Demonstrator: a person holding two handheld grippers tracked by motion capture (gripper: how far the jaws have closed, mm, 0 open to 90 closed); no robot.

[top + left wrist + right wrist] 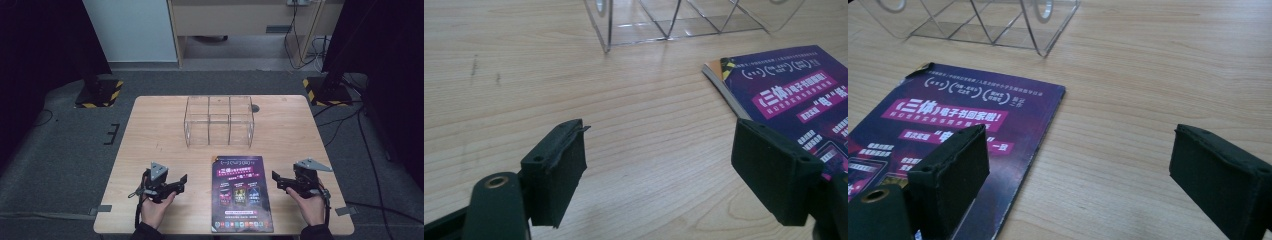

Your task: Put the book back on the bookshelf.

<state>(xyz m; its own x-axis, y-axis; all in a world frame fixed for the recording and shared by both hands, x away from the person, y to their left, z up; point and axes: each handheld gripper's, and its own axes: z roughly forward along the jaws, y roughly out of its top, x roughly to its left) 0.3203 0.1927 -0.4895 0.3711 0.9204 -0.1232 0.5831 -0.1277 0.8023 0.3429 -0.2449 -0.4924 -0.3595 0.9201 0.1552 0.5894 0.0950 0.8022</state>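
Note:
A purple magazine (pixel 242 194) lies flat at the front middle of the wooden table (pixel 150 130); it also shows as the purple magazine (pixel 796 95) and the purple magazine (pixel 948 125) in the two gripper views. Behind it stands a clear acrylic divided box (pixel 219 121). My left gripper (pixel 181 183) hovers left of the magazine, jaws wide open with bare wood between them, left gripper (pixel 659 170). My right gripper (pixel 278 180) is just right of the magazine, also open and holding nothing, right gripper (pixel 1078 170).
The acrylic box's near corner (pixel 606 30) is a short way ahead of the left gripper, and its other corner (pixel 1045 35) lies ahead of the right one. Two stand bases with yellow-black tape (pixel 100 92) (pixel 327 91) sit on the floor beyond the table.

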